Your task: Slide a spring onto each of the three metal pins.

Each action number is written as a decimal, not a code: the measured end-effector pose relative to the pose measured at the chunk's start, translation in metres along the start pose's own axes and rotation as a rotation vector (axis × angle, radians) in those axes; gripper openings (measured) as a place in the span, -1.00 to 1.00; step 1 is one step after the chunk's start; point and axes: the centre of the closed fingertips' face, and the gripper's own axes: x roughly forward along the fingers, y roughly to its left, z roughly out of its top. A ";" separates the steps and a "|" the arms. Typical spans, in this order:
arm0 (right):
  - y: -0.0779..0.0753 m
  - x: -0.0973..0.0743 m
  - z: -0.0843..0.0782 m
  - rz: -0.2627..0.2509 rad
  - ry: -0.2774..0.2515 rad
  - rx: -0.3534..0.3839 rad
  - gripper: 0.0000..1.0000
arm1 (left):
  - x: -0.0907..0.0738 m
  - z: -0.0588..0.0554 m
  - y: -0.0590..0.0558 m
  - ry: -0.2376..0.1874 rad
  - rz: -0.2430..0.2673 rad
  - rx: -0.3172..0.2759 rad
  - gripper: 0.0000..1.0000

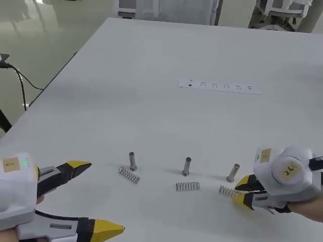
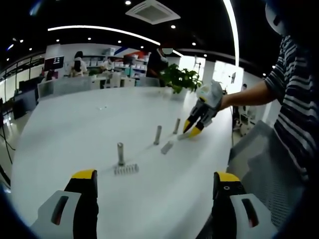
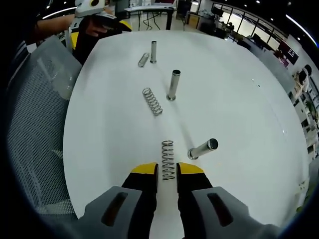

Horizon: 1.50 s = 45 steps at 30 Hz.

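The right gripper (image 3: 168,175), grey with yellow-tipped jaws, has its jaws drawn in to a narrow slot around the near end of a small coiled steel-wire spring (image 3: 168,154). I cannot tell whether the tips actually press the coil. That spring lies flat on the white tabletop (image 3: 239,89) and runs straight ahead from the jaws. Just ahead and to the right of the tips stands a short silver metal pin (image 3: 203,148), bare. Further ahead stands a second silver pin (image 3: 174,84), with a second loose spring (image 3: 152,101) lying just to its left. Beyond those is a third silver pin (image 3: 153,51) with a third loose spring (image 3: 143,59) close beside it. The left gripper (image 2: 155,181) has its jaws spread wide with nothing between them. It points across the tabletop, and the third pin and its spring are the nearest things ahead of it.
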 end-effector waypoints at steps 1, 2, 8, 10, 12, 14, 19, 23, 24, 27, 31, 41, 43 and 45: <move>0.000 0.001 0.000 0.001 0.002 -0.001 -0.76 | 0.000 0.000 0.000 0.001 -0.001 0.000 0.87; 0.001 0.002 -0.002 0.005 0.009 -0.007 -0.76 | 0.000 0.000 -0.001 0.001 -0.003 -0.001 0.86; 0.002 0.004 -0.004 0.011 0.020 -0.023 -0.77 | 0.000 -0.001 -0.001 0.000 -0.005 -0.004 0.86; 0.002 0.005 -0.006 0.014 0.029 -0.028 -0.84 | 0.000 -0.001 -0.002 0.002 -0.007 -0.003 0.86; 0.002 0.004 -0.007 0.016 0.025 -0.027 -0.84 | 0.000 -0.001 -0.002 0.002 -0.008 -0.003 0.86; 0.002 0.004 -0.007 0.017 0.021 -0.028 -0.84 | 0.001 -0.001 -0.003 0.001 -0.012 -0.003 0.85; 0.005 -0.004 -0.005 0.022 0.014 -0.044 -0.85 | 0.003 -0.001 -0.008 0.006 -0.035 0.001 0.82; 0.009 -0.014 -0.003 0.022 0.018 -0.073 -0.85 | 0.005 -0.003 -0.011 0.015 -0.052 0.006 0.78; 0.009 -0.016 -0.002 0.021 0.016 -0.077 -0.85 | 0.006 -0.003 -0.012 0.015 -0.057 0.003 0.78; 0.011 -0.019 0.000 0.023 0.008 -0.081 -0.85 | 0.008 -0.001 -0.017 0.010 -0.083 0.001 0.74; 0.016 -0.023 0.006 0.021 -0.003 -0.100 -0.85 | 0.012 0.000 -0.023 0.021 -0.134 0.011 0.65; 0.028 -0.034 0.028 0.028 -0.048 -0.151 -0.85 | 0.024 0.005 -0.038 0.021 -0.260 -0.006 0.24; 0.029 -0.035 0.030 0.027 -0.055 -0.158 -0.85 | 0.027 0.007 -0.041 0.018 -0.278 -0.010 0.22; 0.030 -0.036 0.034 0.024 -0.062 -0.167 -0.85 | 0.030 0.008 -0.042 0.016 -0.286 -0.010 0.20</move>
